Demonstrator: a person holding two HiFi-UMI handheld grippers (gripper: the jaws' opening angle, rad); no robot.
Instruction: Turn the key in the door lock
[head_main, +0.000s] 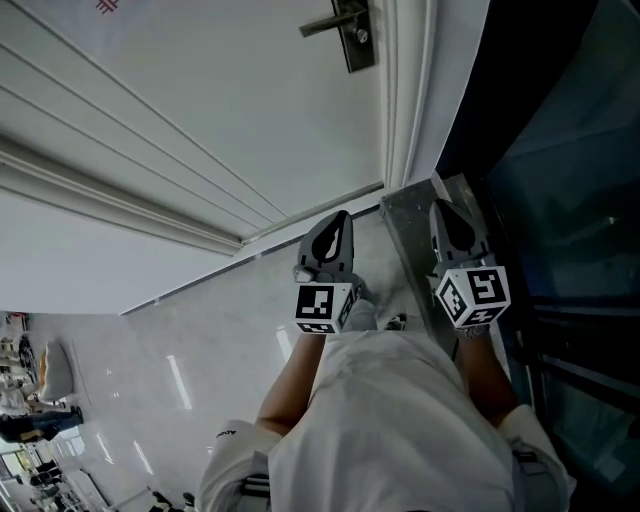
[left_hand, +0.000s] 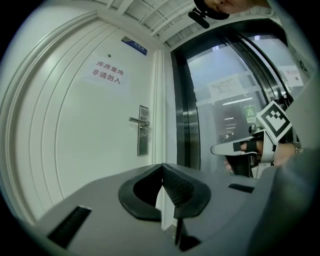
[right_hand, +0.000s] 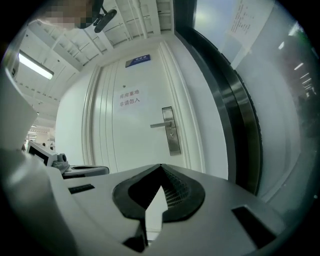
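A white door (head_main: 200, 90) carries a metal lock plate (head_main: 352, 35) with a lever handle (head_main: 325, 25). The right gripper view shows the lock plate (right_hand: 173, 131) ahead and some way off. Whether a key sits in it is too small to tell. In the head view my left gripper (head_main: 340, 216) and right gripper (head_main: 441, 206) are side by side, well short of the door and both pointing toward it. In each gripper view the left gripper (left_hand: 161, 166) and the right gripper (right_hand: 161, 166) have their tips together with nothing between them.
A dark-framed glass wall (head_main: 560, 150) runs along the right of the door. A metal plate (head_main: 405, 225) lies on the glossy floor (head_main: 180, 340) under the grippers. The door bears a sign with red characters (left_hand: 106, 72). Furniture stands far off at the left (head_main: 30, 400).
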